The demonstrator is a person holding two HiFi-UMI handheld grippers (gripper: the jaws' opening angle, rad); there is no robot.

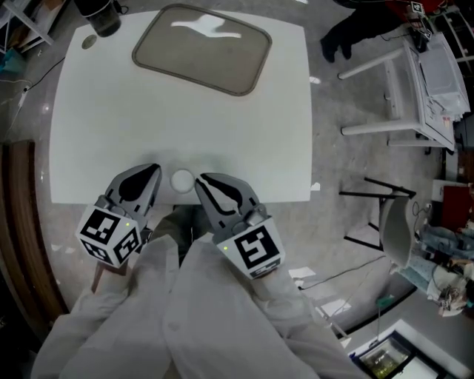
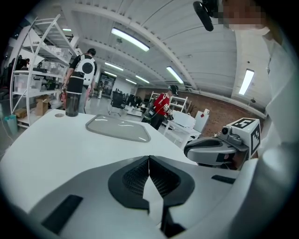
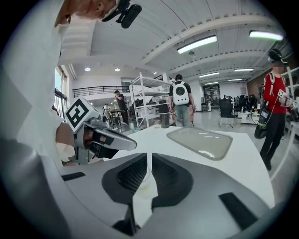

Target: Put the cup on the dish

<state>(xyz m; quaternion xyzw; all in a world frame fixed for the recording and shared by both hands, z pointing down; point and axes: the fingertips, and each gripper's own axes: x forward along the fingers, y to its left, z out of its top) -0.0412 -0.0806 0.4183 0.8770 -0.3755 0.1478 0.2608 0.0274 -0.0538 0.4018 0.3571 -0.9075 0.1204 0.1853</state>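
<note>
A dark cup [image 1: 100, 18] stands at the table's far left corner, also visible in the left gripper view [image 2: 72, 102] and the right gripper view [image 3: 164, 119]. The dish [image 1: 201, 48] is a shallow grey rounded-rectangle tray at the far middle of the table, with nothing on it [image 2: 119, 128] [image 3: 201, 141]. Both grippers hang side by side at the near table edge, far from cup and dish. My left gripper [image 1: 152, 172] [image 2: 149, 161] is shut with nothing in it. My right gripper [image 1: 201, 180] [image 3: 149, 158] is also shut and holds nothing.
A small white round disc [image 1: 182, 180] lies on the white table [image 1: 111, 126] between the two gripper tips. A small grey lid [image 1: 89, 42] sits beside the cup. People, shelves and white frames stand around the table.
</note>
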